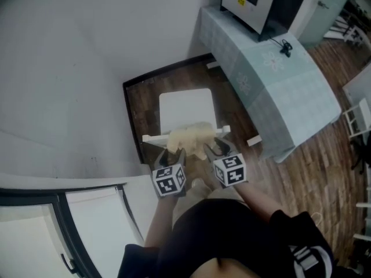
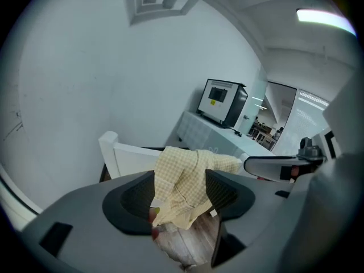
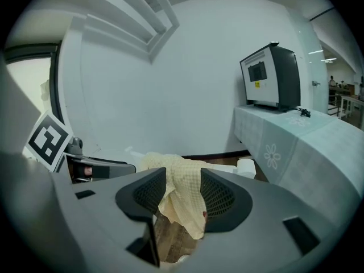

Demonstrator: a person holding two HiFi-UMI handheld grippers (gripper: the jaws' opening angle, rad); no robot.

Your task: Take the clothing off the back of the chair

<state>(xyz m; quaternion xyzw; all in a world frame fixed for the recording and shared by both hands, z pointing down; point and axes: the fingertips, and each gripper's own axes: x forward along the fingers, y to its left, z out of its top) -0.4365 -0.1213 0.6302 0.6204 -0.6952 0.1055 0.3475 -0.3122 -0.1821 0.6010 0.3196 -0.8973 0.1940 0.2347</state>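
From above, the cloth (image 1: 189, 136) lies draped over the chair back (image 1: 152, 138), with the left gripper (image 1: 172, 155) and right gripper (image 1: 215, 150) just beside it. Left gripper view: jaws wide, cloth hanging between them, unpinched. Right gripper view: likewise wide, cloth between

place: office-like room | cues: cloth-covered table (image 1: 301, 91), boxy machine (image 1: 255, 4), wood floor (image 1: 313, 172)

The clothing (image 1: 189, 138) lies over the back of the chair (image 1: 186, 106), which stands on the floor left of the desk (image 1: 290, 91). A machine (image 1: 261, 2) sits at the desk's far end. The left tongs (image 1: 172, 154) and right tongs (image 1: 218, 149) are side by side, just before the clothing.
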